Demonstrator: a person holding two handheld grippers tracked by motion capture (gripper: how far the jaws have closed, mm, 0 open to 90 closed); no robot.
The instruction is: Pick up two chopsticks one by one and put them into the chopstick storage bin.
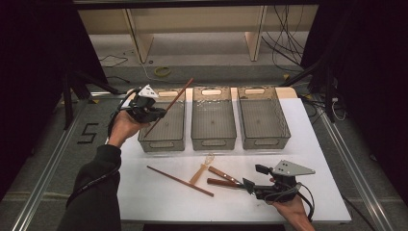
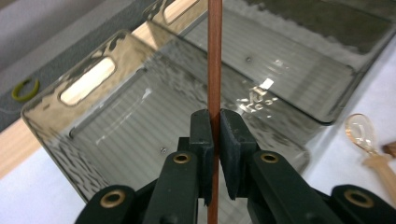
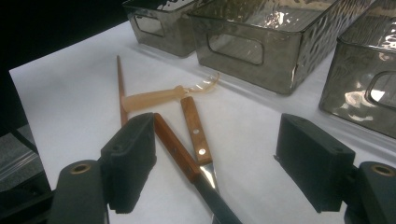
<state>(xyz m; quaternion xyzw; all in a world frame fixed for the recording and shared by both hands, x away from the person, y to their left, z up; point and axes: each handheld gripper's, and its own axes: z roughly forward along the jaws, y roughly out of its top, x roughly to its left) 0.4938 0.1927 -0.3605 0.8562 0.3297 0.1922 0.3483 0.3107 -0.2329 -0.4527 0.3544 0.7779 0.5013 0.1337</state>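
Over left bin, left tongs around tilted chopstick.

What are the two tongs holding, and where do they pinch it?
The left tongs pinch a brown chopstick partway along its shaft, above the left bin. The right tongs are open, holding nothing, over two wooden-handled knives.

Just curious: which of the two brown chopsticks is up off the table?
The chopstick clamped in the left gripper, slanting above the leftmost bin. The other chopstick lies flat on the white table.
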